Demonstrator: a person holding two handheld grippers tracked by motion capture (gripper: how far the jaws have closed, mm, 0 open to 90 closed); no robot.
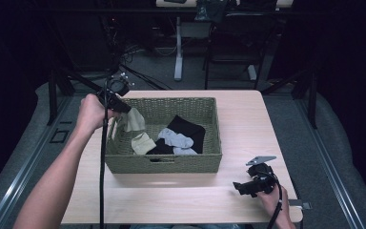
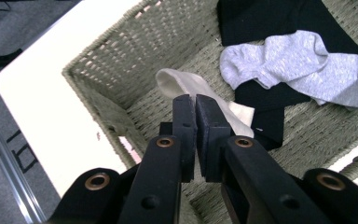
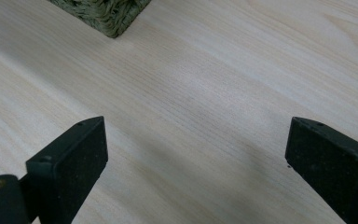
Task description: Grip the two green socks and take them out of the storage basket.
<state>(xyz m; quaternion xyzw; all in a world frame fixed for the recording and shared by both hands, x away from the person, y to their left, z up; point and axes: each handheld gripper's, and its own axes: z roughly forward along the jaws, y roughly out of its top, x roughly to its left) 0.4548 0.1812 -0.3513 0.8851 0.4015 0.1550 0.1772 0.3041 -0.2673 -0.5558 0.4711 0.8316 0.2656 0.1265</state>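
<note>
**Cream sock lifted at the basket's left edge**

Pale wood table [image 1: 248,119] stands in a dark room, with a chair and desk legs on the floor beyond its far edge. On it sits a woven basket [image 1: 164,163], nearer the left side.

The left gripper [image 1: 126,110] is clenched on a cream sock [image 1: 134,120]; in the left gripper view its jaws press together on the fabric, and the sock [image 2: 186,86] hangs from them over the basket's far left corner. It is held clear of the pile but has not passed the rim, so the pick looks done and the carry out is still to come, if unloading is the aim.

Inside the basket lie a second cream sock [image 1: 143,143] near the left wall, a black garment [image 1: 190,130] spread toward the middle and far side, and a pair of grey socks [image 1: 177,140] resting on the black cloth. All of these look untouched, so most of the work appears to remain.

The right gripper [image 1: 244,187] rests near the table's near right corner, well apart from the basket. Its jaws stand wide and released, with bare wood between them.
</note>
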